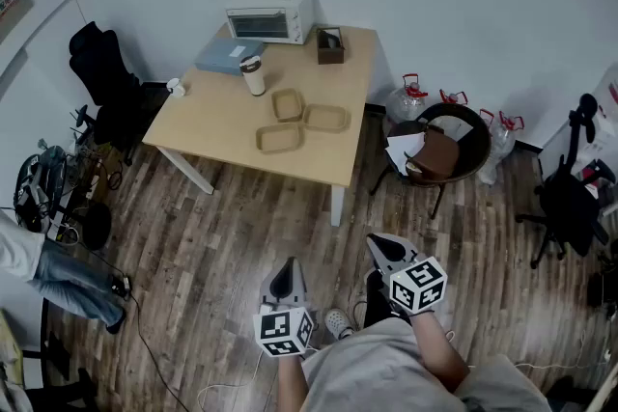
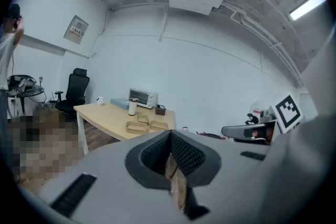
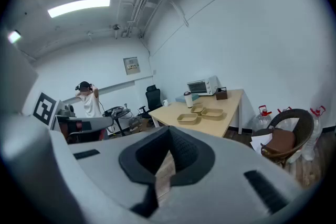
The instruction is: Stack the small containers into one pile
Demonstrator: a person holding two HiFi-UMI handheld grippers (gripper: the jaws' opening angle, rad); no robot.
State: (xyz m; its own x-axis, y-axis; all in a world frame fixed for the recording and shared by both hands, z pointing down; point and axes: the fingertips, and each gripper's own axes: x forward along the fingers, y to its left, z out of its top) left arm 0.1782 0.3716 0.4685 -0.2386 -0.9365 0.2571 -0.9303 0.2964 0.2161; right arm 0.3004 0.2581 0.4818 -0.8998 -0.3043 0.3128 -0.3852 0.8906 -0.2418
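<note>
Three shallow tan containers lie apart on the wooden table: one square container, one container to its right and one nearer container. They also show small in the left gripper view and the right gripper view. My left gripper and right gripper hang over the floor, well short of the table, both shut and empty. Their jaws meet with nothing between them in each gripper view.
On the table stand a white toaster oven, a lidded cup, a blue-grey box and a small dark box. A round chair with papers and water jugs stand right of it. A black office chair and a person are at the left.
</note>
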